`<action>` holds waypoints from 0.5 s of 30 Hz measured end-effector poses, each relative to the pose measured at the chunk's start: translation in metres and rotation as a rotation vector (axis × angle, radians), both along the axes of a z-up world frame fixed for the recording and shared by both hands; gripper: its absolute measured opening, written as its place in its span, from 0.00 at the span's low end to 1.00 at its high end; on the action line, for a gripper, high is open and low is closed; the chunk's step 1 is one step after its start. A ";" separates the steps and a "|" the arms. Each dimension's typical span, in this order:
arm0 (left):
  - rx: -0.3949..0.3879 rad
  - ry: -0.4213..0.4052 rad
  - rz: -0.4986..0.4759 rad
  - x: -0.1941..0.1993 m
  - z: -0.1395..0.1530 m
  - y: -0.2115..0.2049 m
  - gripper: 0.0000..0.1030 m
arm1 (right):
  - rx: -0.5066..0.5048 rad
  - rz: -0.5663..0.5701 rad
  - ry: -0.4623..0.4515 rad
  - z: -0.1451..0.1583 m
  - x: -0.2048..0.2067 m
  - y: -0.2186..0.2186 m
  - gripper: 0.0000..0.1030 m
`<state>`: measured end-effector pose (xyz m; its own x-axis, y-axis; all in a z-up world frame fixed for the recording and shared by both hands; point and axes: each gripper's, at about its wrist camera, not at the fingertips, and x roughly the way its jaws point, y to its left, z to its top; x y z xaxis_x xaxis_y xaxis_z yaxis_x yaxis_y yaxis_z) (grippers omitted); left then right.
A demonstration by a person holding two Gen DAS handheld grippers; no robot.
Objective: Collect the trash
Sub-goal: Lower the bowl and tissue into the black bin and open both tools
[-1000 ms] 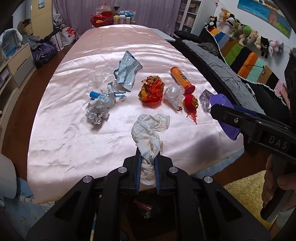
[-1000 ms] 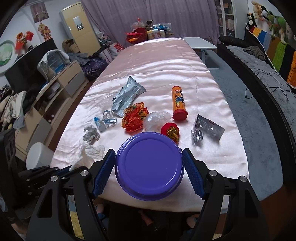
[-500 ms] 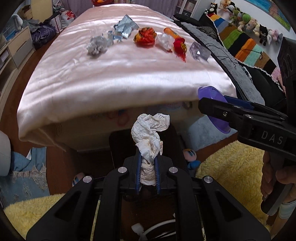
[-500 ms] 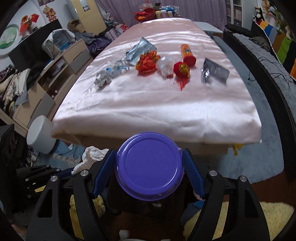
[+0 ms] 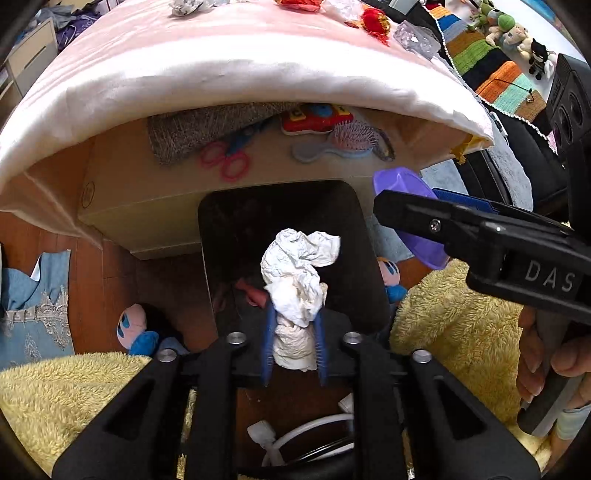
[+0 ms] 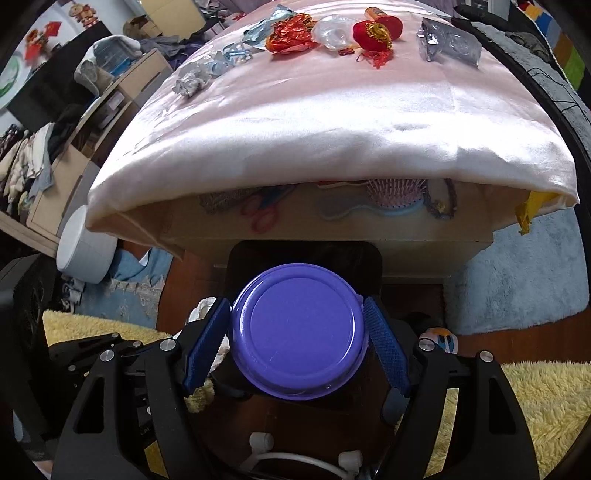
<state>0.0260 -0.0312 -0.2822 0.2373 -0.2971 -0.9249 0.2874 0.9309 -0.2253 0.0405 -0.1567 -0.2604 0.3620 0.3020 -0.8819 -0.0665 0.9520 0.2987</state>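
Crumpled white tissue (image 5: 295, 273) between left gripper (image 5: 293, 347) jaws, just opening, above black bin (image 5: 354, 236).

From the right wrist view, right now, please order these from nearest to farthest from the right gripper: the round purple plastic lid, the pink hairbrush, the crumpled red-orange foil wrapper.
1. Round purple plastic lid: between the right gripper fingers.
2. Pink hairbrush: under the pink sheet's edge, ahead.
3. Crumpled red-orange foil wrapper: on top of the pink sheet, far back.
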 end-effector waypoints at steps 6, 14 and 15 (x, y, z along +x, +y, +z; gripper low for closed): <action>0.036 -0.013 0.017 0.002 0.002 0.004 0.49 | -0.019 0.021 0.011 -0.003 0.003 0.007 0.76; 0.040 -0.043 0.054 0.005 0.012 0.020 0.77 | -0.024 -0.042 -0.039 0.014 0.007 -0.018 0.88; 0.037 -0.049 0.059 0.006 0.016 0.022 0.79 | -0.026 -0.058 -0.054 0.019 0.007 -0.022 0.89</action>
